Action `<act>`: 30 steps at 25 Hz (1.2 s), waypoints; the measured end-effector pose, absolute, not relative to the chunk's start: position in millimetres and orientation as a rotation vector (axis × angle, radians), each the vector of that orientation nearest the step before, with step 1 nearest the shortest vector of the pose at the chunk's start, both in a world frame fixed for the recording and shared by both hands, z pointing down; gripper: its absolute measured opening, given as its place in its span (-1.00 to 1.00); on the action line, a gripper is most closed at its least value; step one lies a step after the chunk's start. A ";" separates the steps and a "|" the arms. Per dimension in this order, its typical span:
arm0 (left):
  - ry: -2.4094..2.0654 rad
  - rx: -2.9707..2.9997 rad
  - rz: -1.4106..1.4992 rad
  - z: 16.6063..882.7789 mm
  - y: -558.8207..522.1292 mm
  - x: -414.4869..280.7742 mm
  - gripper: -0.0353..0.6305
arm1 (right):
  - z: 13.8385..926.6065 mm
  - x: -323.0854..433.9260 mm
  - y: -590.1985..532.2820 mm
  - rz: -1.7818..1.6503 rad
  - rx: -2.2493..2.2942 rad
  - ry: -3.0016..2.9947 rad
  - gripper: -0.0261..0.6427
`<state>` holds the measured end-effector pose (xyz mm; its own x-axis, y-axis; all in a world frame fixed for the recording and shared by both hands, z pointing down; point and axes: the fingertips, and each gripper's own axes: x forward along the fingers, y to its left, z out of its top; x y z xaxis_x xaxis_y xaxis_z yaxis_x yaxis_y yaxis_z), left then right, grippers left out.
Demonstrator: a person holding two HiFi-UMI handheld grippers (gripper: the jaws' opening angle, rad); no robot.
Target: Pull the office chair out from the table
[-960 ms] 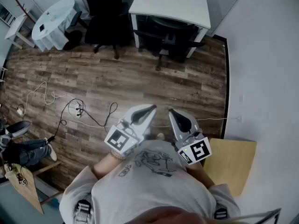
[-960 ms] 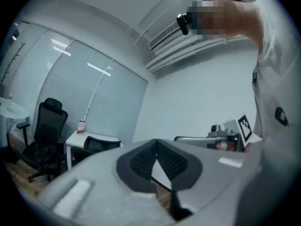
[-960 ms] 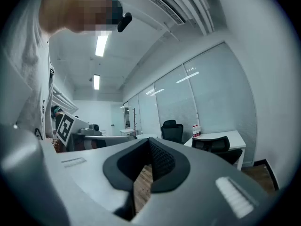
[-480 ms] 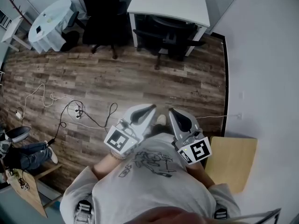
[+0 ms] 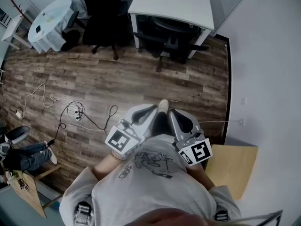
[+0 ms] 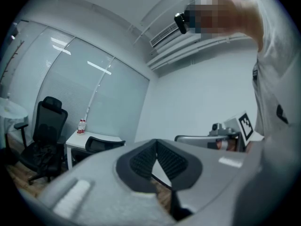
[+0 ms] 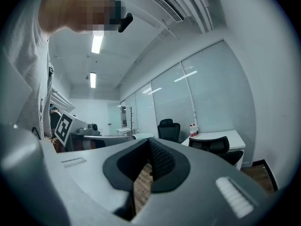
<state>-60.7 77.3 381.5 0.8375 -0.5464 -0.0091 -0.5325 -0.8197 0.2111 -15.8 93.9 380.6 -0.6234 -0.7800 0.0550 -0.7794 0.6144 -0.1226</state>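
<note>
Office chair (image 5: 171, 37) tucked under white table (image 5: 174, 4); black chair (image 5: 101, 13) beside it.

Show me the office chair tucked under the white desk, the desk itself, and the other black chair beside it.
office chair (image 5: 168, 32), head view, on its dark back below the desk edge.
white desk (image 5: 174, 4), head view, on the bare top.
other black chair (image 5: 101, 18), head view, on its dark middle.

office chair (image 5: 171, 39): black
table (image 5: 174, 4): white
floor (image 5: 117, 79): brown wood planks, streaked grain
round table (image 5: 49, 20), upper left: pale cloth
left gripper (image 5: 153, 108): grey, black-and-white square marker
right gripper (image 5: 172, 112): grey, same marker
shirt (image 5: 155, 182): grey, dark line drawing
</note>
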 end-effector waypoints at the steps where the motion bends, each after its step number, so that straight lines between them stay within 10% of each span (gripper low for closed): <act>1: -0.838 2.817 -0.101 382.0 67.3 -57.3 -0.89 | 380.5 -12.2 84.1 -0.210 -1.361 2.820 -0.90; 30: -0.985 2.949 0.537 484.0 -260.3 66.4 -0.64 | 435.1 134.3 -236.0 -0.100 -1.380 3.002 -0.77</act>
